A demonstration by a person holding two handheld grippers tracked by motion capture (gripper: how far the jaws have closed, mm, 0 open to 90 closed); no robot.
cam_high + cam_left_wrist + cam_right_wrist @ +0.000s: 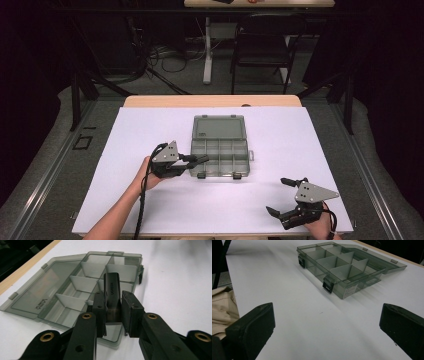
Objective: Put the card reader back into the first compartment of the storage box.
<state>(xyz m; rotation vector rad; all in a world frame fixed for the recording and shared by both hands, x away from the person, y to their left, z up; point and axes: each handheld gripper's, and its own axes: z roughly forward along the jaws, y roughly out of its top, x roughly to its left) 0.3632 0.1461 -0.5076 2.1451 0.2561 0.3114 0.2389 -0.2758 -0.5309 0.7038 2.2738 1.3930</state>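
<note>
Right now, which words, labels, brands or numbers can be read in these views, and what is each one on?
"UGREEN": on the black block held in the left gripper jaws, over the box.
Small embossed mark on the open lid: too blurred to read.
Pale label on the box's end wall: too small to read.

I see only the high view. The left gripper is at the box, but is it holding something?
Observer: Yes. In the left gripper view, the left gripper is shut on a small black adapter.
Operator: Is there any text on it?
Observer: It is printed UGREEN along its face.
Operator: Are things inside the box?
Observer: The compartments of the box look empty in the right gripper view; white dividers stand between them.
Operator: And the right gripper?
Observer: The right gripper is open, with bare table between its jaws.
</note>
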